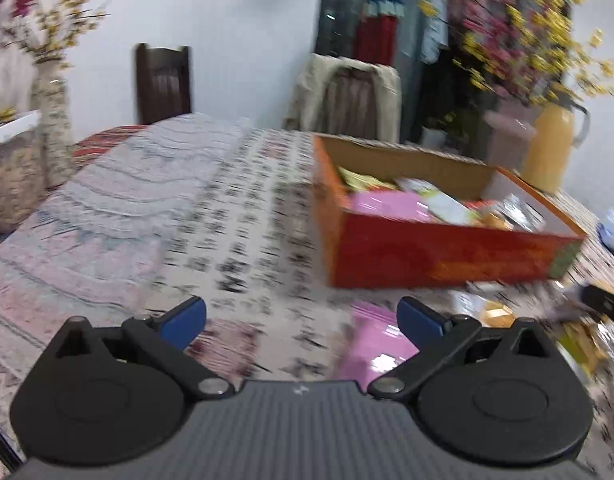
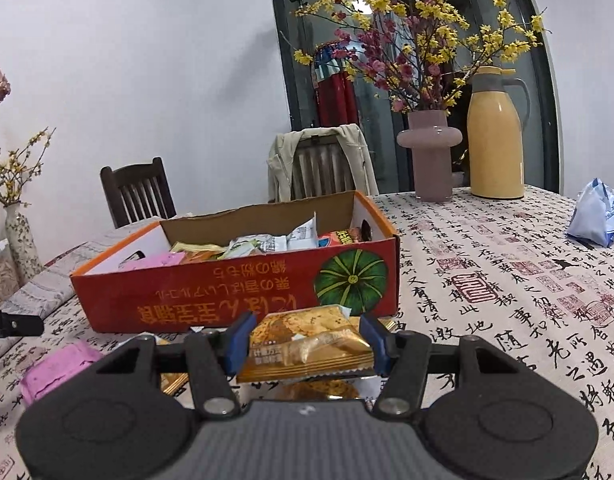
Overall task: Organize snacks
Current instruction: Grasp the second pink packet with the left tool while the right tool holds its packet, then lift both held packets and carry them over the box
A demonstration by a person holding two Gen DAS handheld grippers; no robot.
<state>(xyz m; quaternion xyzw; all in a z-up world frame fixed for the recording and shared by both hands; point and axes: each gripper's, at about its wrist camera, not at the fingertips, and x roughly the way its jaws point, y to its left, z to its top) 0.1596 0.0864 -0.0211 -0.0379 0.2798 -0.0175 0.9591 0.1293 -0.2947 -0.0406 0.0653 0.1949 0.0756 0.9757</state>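
The bench (image 2: 507, 280), draped in a cream cloth printed with black calligraphy and red seals, fills the lower half of both views and carries everything. Largest on it is the open red-orange cardboard box with a green pumpkin printed on its side (image 2: 235, 284), sitting at centre in the right wrist view; it is already partly filled with loose wrapped snacks, so it looks to be the collecting place. At the upper right stand a mustard-yellow thermos jug (image 2: 495, 136) and a mauve ceramic vase of yellow and pink blossom branches (image 2: 429, 160), well behind the box and out of the working area. A white-and-blue snack bag (image 2: 595, 216) lies alone at the right edge, still to be gathered. The right gripper (image 2: 303, 340) pinches a golden-brown foil cracker packet (image 2: 307, 340) by its sides just in front of the box, probably for dropping in. The left gripper (image 1: 303, 316) is spread wide and empty above a glossy pink packet (image 1: 379, 344) at lower centre, likely its next pick.
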